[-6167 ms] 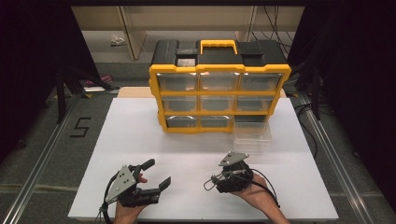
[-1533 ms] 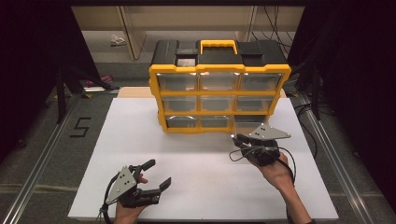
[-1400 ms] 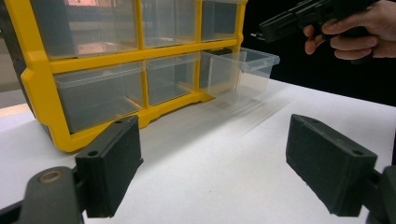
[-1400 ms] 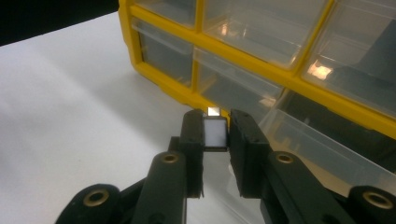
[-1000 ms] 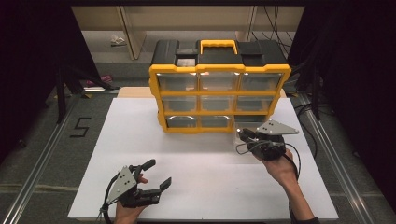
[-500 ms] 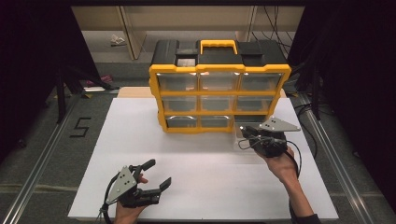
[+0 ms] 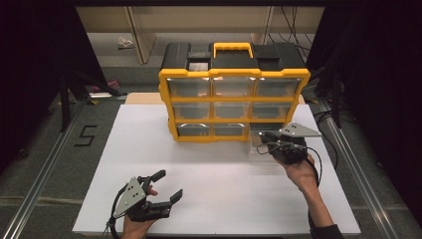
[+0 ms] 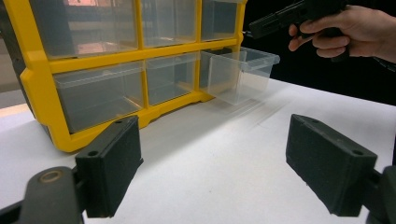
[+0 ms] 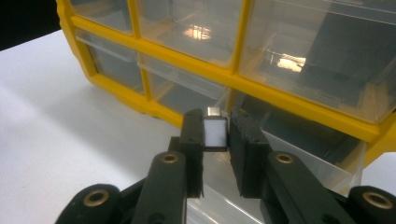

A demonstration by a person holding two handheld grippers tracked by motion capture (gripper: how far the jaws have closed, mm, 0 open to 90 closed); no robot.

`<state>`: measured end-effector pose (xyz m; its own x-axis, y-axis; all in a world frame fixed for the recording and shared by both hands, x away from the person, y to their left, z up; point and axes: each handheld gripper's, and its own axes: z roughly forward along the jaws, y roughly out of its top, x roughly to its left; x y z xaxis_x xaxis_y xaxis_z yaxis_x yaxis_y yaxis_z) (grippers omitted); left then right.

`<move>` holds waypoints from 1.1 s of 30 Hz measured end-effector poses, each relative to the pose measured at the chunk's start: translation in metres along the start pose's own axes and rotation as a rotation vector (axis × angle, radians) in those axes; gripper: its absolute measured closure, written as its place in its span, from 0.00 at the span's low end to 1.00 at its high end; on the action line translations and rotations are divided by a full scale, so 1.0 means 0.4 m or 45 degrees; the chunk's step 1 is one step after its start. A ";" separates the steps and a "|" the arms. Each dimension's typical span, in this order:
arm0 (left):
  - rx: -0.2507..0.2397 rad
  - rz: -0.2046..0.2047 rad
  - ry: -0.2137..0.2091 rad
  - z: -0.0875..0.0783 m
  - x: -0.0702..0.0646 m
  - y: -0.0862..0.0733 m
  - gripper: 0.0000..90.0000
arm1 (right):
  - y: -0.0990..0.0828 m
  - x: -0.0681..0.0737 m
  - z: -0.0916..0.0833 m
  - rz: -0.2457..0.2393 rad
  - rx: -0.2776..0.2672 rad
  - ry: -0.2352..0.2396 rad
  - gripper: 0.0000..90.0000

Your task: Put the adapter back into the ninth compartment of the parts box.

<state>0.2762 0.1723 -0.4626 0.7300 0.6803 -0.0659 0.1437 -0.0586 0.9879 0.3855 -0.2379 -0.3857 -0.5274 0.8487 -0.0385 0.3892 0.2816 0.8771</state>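
Right gripper view shows the right gripper (image 9: 215, 135) pinching a small white block with a metal edge (image 9: 215, 132), its jaws pressed to both sides, above the pulled-out clear drawer (image 9: 299, 154). From the high view, that drawer (image 7: 263, 152) juts from the bottom right of the yellow organizer (image 7: 234, 104), at four o'clock on the white surface (image 7: 149, 149). At seven o'clock, the left gripper (image 7: 161, 191) rests with jaws wide apart, holding nothing.
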 end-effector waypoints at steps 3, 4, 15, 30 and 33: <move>0.000 0.000 0.000 0.000 0.000 0.000 0.20 | -0.001 -0.005 0.003 0.004 0.004 -0.004 0.85; -0.001 -0.001 0.000 0.000 0.000 0.000 0.20 | -0.002 -0.006 0.005 0.005 0.003 -0.007 0.85; 0.003 -0.001 0.001 0.001 0.000 0.000 0.20 | -0.008 -0.022 0.016 0.023 0.015 -0.019 0.85; 0.004 -0.002 0.005 0.000 0.000 0.000 0.20 | -0.017 -0.036 0.027 0.049 0.040 -0.037 0.85; 0.003 -0.006 0.005 0.000 0.001 0.000 0.20 | -0.021 -0.041 0.030 0.054 0.045 -0.042 0.85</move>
<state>0.2763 0.1725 -0.4627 0.7266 0.6836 -0.0696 0.1483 -0.0571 0.9873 0.4000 -0.2487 -0.3981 -0.4845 0.8746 -0.0178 0.4375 0.2598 0.8609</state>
